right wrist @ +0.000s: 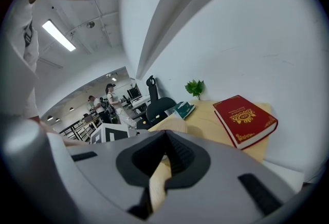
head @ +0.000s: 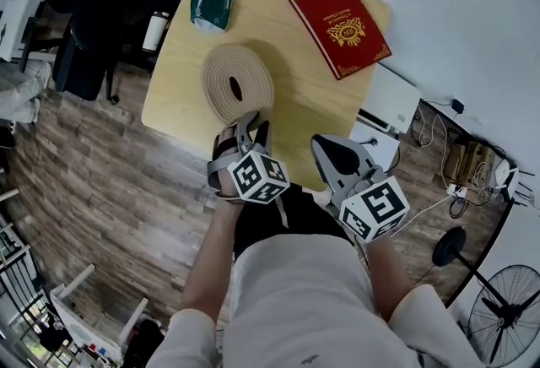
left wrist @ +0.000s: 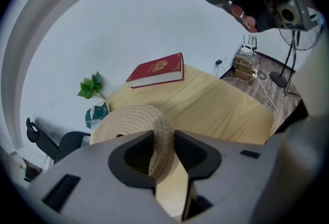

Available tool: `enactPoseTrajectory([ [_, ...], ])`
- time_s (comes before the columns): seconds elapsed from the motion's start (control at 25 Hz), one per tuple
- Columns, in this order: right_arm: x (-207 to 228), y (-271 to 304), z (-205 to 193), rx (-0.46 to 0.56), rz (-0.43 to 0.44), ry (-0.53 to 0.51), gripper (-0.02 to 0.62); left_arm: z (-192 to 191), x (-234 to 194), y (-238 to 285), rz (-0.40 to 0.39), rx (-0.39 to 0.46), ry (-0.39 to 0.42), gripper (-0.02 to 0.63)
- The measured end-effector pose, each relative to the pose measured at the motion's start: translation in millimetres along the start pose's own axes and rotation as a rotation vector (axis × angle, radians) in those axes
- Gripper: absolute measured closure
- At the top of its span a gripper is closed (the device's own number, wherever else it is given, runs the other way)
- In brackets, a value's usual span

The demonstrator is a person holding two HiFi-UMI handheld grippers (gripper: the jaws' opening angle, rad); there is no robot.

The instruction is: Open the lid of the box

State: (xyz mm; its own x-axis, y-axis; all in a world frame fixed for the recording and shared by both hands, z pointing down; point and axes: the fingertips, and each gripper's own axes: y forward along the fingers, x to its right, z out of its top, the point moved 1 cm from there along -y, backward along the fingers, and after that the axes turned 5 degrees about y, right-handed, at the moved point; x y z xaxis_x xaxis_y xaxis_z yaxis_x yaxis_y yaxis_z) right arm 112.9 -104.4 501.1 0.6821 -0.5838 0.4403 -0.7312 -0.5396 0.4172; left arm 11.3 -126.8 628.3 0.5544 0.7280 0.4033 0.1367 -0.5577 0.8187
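Woven box (head: 239, 83) sits mid-table (head: 312, 105), centre of the head view, w/ a red book (head: 340, 23) upper right and a green pack (head: 213, 2) upper left. Your L gripper (head: 246, 123) is at the box's near edge. In the left gripper view its jaws stand narrow, pinched on the woven rim (left wrist: 160, 138), which fills the gap btw the pads. Your R gripper (head: 331, 147) hangs over the table's near edge at lower right, jaws together, nothing in them; only table wood shows past the tips in the right gripper view.

Risks from here, as I judge them:
- Can't see a seam btw lid and base. If your pinch has both layers, lifting takes the whole box up, not just the lid.
- Base isn't held. R gripper is clear of it, so a tight lid prob drags the box toward you or tips it.
- Woven rim looks soft. A pinch at one edge may bend or slip out as you pull, esp if you pull at an angle.
- Box is near the table's front edge, so a slide toward you could take it off.
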Motion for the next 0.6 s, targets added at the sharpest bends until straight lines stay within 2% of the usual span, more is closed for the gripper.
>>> enactPoseTrajectory([
  [0.6, -8.7, -7.9, 14.7, 0.026, 0.010, -0.019, 0.597, 11.0, -11.4, -25.6, 0.051, 0.033, 0.006, 0.499],
])
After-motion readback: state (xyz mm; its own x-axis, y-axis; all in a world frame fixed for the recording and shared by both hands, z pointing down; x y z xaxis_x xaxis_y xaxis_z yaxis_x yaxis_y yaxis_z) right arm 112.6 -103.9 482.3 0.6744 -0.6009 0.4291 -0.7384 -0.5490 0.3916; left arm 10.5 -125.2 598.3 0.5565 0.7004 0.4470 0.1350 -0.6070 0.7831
